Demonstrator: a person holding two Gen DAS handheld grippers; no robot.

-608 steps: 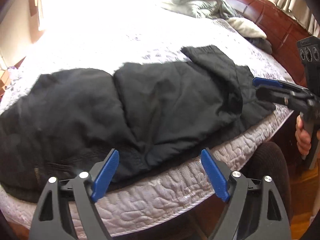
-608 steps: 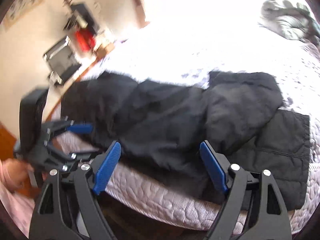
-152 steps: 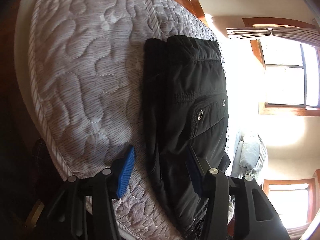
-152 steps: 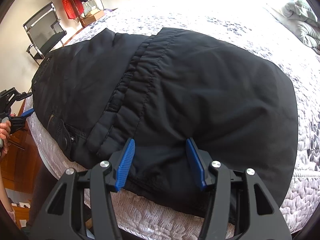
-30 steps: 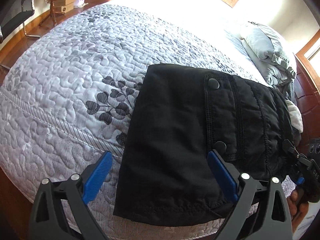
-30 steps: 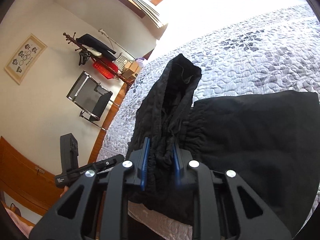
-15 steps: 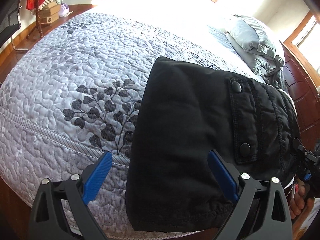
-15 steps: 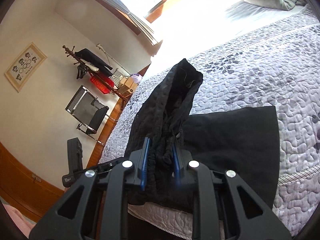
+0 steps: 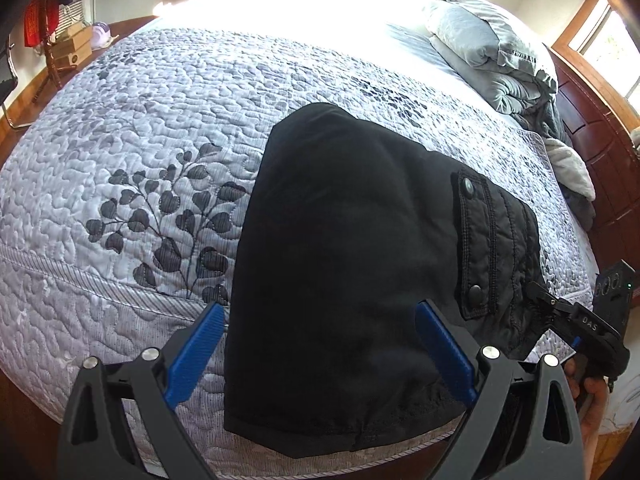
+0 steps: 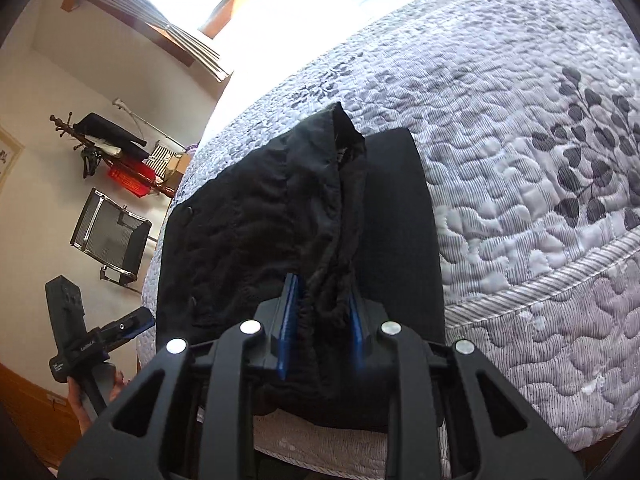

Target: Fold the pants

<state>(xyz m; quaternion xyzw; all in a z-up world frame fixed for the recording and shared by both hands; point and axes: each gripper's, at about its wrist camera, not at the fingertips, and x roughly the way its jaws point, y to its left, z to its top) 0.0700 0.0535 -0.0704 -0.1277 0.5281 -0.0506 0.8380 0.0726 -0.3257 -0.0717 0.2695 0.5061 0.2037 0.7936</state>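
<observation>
Right fingers (image 10: pixel 289 320) easing apart, seemingly gripping pants (image 10: pixel 280 220) on quilt (image 10: pixel 520 160).

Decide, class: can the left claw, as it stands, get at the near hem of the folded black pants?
Probably yes. The left claw is open, the pants' near edge lies between its fingers, and nothing blocks it.
</observation>
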